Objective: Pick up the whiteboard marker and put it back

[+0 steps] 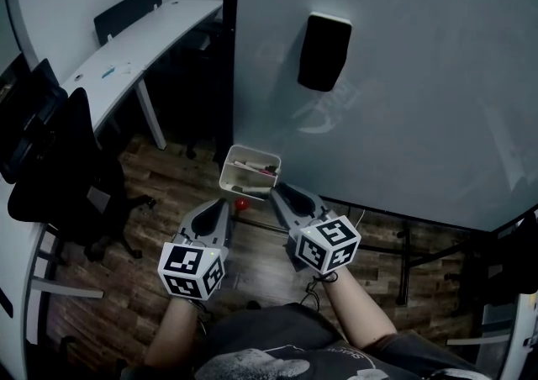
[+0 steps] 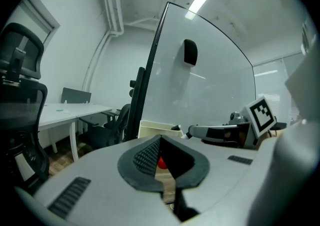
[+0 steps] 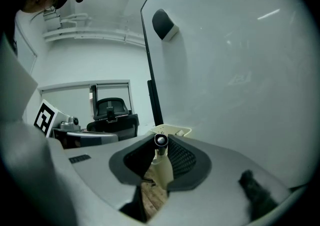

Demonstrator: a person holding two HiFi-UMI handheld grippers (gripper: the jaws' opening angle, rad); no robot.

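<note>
The person stands close to a big whiteboard [image 1: 403,101], a gripper in each hand, both pointing at its lower left corner. The right gripper [image 1: 282,195] is holding the whiteboard marker [image 3: 160,141]. In the right gripper view the marker's round dark end sits right at the tips, with the two ribbed pads [image 3: 184,159] pressed on either side of it. The marker points away, toward the far side, where a small white tray [image 1: 229,178] hangs at the whiteboard's bottom edge. The marker is just short of that tray, near its right end, and not in it. A few pen-like things lie in the tray, too small to tell apart.

The left gripper [image 1: 224,202] is just to the left of the right one, near the tray's near side. Its jaws meet at the tips and carry nothing. A small red thing [image 1: 241,203] sits just beyond those tips, below the tray. It shows through the narrow slot behind the closed tips in the left gripper view, and I cannot tell what it is.

A black eraser [image 1: 324,51] clings to the whiteboard higher up. Off to the far left are a long white desk [image 1: 143,46] and, nearer, a black office chair [image 1: 63,160] on the wooden floor [image 1: 168,176].
</note>
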